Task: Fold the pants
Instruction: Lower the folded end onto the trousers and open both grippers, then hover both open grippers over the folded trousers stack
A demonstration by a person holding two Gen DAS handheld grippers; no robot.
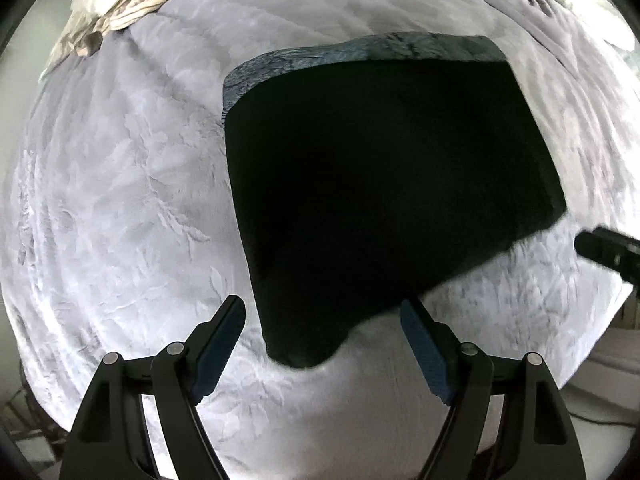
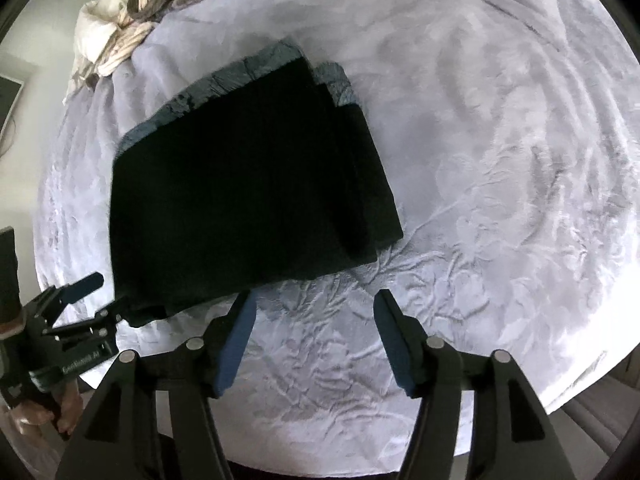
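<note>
We see the pants (image 1: 384,184) lying folded into a dark stack on the bed (image 1: 120,200), straight ahead of the left hand-held gripper (image 1: 322,344), whose jaws stand wide apart and hold nothing; the near corner of the stack sits just beyond its fingertips. The right hand-held gripper (image 2: 314,336) is likewise wide open and empty, with the stack ahead and to its left, its near edge just past the left fingertip. Our worry is the near corner: it looks a little raised and blurred, so a careless pinch there could catch only the top layer and drag the fold open, or slide the stack across the soft blanket. The layers on the far right side already sit stepped, not flush, so a push from that side could skew them further. For room, we have bare blanket to the right of the right hand-held gripper and to the left of the left one; a crumpled heap of bedding (image 1: 132,4) sits far ahead-left, well apart from the stack.
</note>
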